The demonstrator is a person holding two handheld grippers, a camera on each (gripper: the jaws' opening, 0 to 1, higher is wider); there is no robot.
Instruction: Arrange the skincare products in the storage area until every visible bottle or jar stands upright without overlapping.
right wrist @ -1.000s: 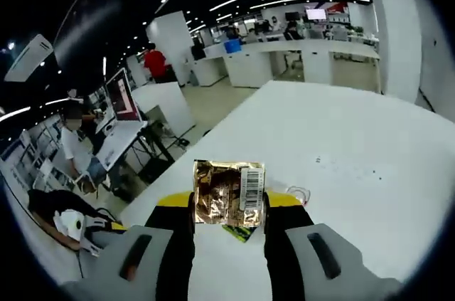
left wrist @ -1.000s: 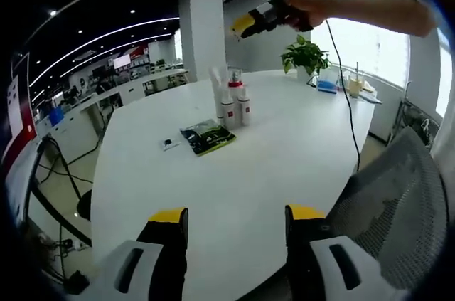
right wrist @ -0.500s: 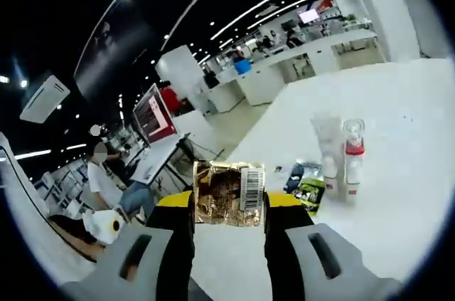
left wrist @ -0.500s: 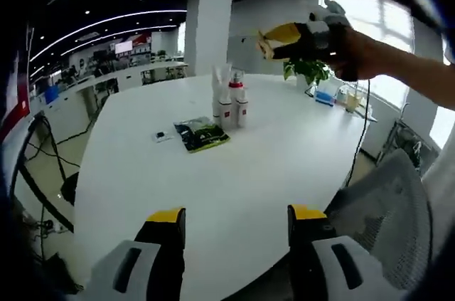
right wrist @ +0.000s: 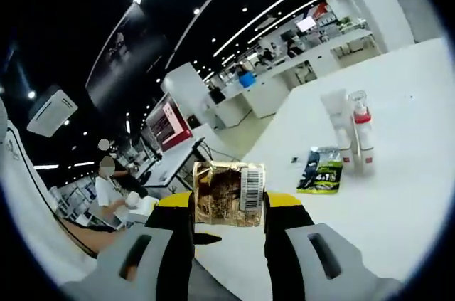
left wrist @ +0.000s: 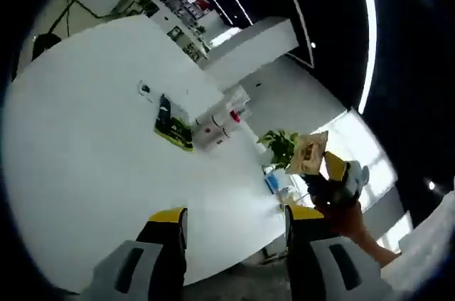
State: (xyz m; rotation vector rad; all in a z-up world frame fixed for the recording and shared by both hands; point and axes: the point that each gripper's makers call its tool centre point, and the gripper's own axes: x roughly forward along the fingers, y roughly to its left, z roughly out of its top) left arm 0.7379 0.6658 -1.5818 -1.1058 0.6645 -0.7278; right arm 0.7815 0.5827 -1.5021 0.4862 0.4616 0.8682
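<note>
While pinched in right gripper, gold sachet.

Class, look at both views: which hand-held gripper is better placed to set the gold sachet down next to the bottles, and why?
The right hand-held gripper: its jaws already clamp the gold sachet, facing the bottles on the white table. The left hand-held gripper is open and holds nothing.
</note>
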